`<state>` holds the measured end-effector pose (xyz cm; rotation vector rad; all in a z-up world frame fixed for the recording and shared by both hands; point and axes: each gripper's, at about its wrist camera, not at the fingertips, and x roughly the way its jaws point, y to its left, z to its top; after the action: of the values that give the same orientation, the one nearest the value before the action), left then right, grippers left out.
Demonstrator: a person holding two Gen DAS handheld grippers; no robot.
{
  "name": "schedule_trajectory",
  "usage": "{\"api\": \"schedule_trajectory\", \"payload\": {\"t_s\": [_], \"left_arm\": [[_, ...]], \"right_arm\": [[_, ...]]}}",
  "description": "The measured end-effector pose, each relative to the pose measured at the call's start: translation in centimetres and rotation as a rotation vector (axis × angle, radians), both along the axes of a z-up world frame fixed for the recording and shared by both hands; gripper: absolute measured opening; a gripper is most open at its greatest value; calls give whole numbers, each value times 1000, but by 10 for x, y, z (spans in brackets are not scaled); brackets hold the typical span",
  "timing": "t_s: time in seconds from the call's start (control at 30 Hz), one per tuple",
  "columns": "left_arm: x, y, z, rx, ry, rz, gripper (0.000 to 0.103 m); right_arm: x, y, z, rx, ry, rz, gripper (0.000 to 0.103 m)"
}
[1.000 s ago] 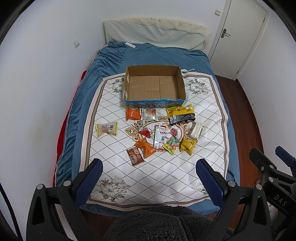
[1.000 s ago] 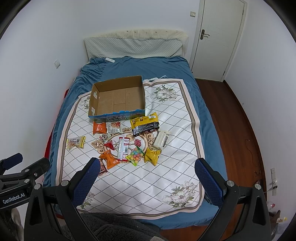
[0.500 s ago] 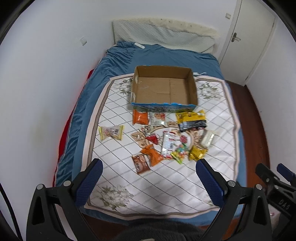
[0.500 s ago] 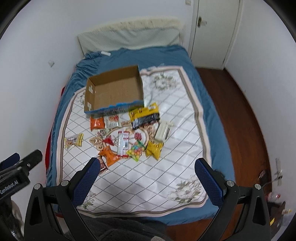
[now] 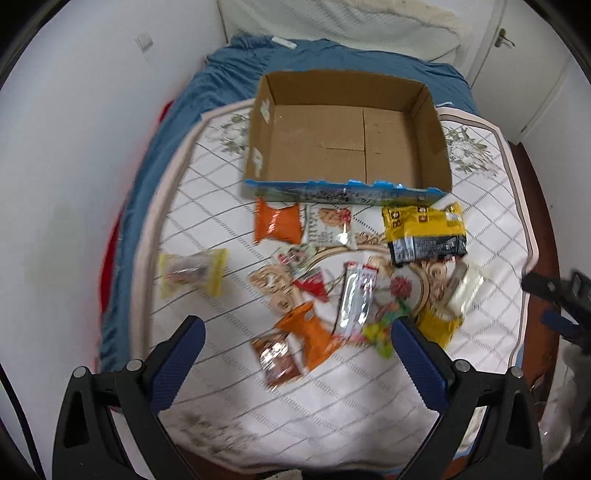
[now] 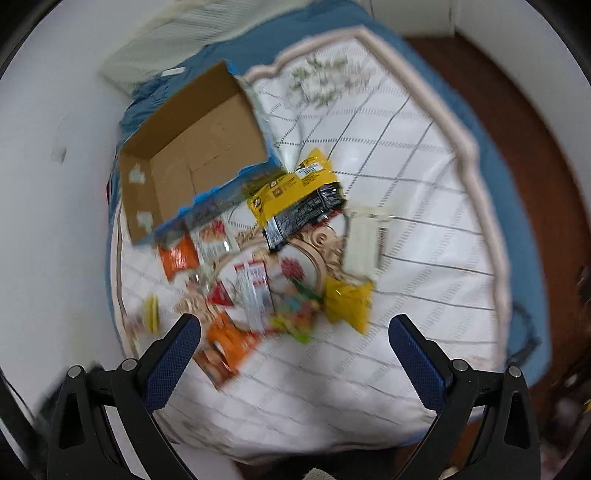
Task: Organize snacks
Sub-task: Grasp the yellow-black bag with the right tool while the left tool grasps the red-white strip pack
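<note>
An empty cardboard box (image 5: 347,140) (image 6: 192,158) lies open on a white quilted mat (image 5: 229,402) spread over a bed. Several snack packets are scattered in front of it: an orange bag (image 5: 277,224), a yellow-and-black pack (image 5: 424,232) (image 6: 295,192), a silver stick pack (image 5: 357,299), a yellow-edged packet (image 5: 192,271) off to the left, a brown packet (image 5: 277,358). My left gripper (image 5: 293,332) hovers open above the near packets, holding nothing. My right gripper (image 6: 295,328) is open too, and its view is blurred. The right gripper's tips (image 5: 554,295) show at the left view's right edge.
The bed has blue sheets (image 5: 155,147) and a pale headboard cushion (image 5: 351,22). A white wall (image 5: 66,147) runs along its left side. Brown wooden floor (image 6: 517,92) lies to the right, with a white door (image 5: 532,55) beyond.
Both grippers have moved down and forward toward the snacks, so the box and packets look much larger. The right wrist view has tilted and blurred. Both grippers stay open.
</note>
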<state>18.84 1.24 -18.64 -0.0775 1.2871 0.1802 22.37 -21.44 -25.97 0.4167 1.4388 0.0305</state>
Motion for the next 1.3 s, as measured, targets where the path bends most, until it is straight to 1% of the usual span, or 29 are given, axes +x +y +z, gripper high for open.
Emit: {"api": "schedule_trajectory", "payload": {"t_s": [0.07,0.13,0.17,0.2,0.27,0.3,0.37,0.4,0.47,0.5,0.53,0.57,0.67,0.73,0.83,0.9,0.93,0.97,1.0,1.03,1.07,1.1,1.13,1.2,1.27,1.3], "left_arm": [[24,-3,-26,-7,11,13,103],[41,-6,-51,-20,32,23,103],[51,-8,-69,-30,50,30,103],[59,-10,-84,-34,66,35,103],[72,-13,-117,-40,102,45,103],[76,-14,-128,-44,115,49,103],[86,-16,-161,-51,150,61,103],[89,-15,-173,-49,161,64,103],[92,-15,-190,-43,179,67,103],[93,-15,-197,-43,188,69,103],[92,-15,-205,-40,197,71,103],[91,-15,-209,-39,202,71,103],[86,-17,-219,-38,216,69,103],[83,-18,-222,-37,217,64,103],[75,-18,-223,-31,216,56,103],[68,-15,-222,-25,216,55,103],[65,-14,-223,-23,215,57,103],[62,-11,-222,-21,215,59,103],[58,-9,-223,-20,212,63,103],[53,-6,-223,-20,210,68,103],[50,-5,-224,-20,209,73,103],[47,-3,-224,-22,208,78,103],[45,1,-226,-24,208,84,103],[40,4,-232,-34,210,97,103],[32,9,-239,-37,204,108,103],[30,13,-242,-37,201,110,103]], "right_arm": [[33,-5,-32,12,2,-21,103],[65,-7,-64,-19,1,-13,103],[79,-8,-79,-26,4,-8,103],[99,-9,-104,-34,15,-2,103],[121,-10,-135,-32,46,4,102],[132,-11,-153,-30,62,9,102],[148,-10,-182,-30,86,23,98],[155,-9,-194,-23,93,35,96],[164,-7,-213,-21,103,56,87],[167,-5,-220,-18,100,66,87],[168,-4,-224,-13,87,73,83],[168,-2,-225,-5,70,79,72],[165,4,-227,24,50,98,62],[157,11,-228,22,55,122,58],[140,25,-233,18,100,164,57],[125,40,-236,0,140,237,57],[117,49,-236,-15,178,280,61],[104,57,-225,-33,198,321,68],[99,65,-217,-82,194,377,71],[98,74,-207,-146,153,440,83],[99,85,-194,-232,89,519,98],[100,94,-187,-288,41,581,100],[103,108,-176,-351,-9,666,100],[107,128,-169,-456,-63,828,100],[111,149,-175,-544,-83,1003,100],[110,163,-183,-589,-89,1118,100]]}}
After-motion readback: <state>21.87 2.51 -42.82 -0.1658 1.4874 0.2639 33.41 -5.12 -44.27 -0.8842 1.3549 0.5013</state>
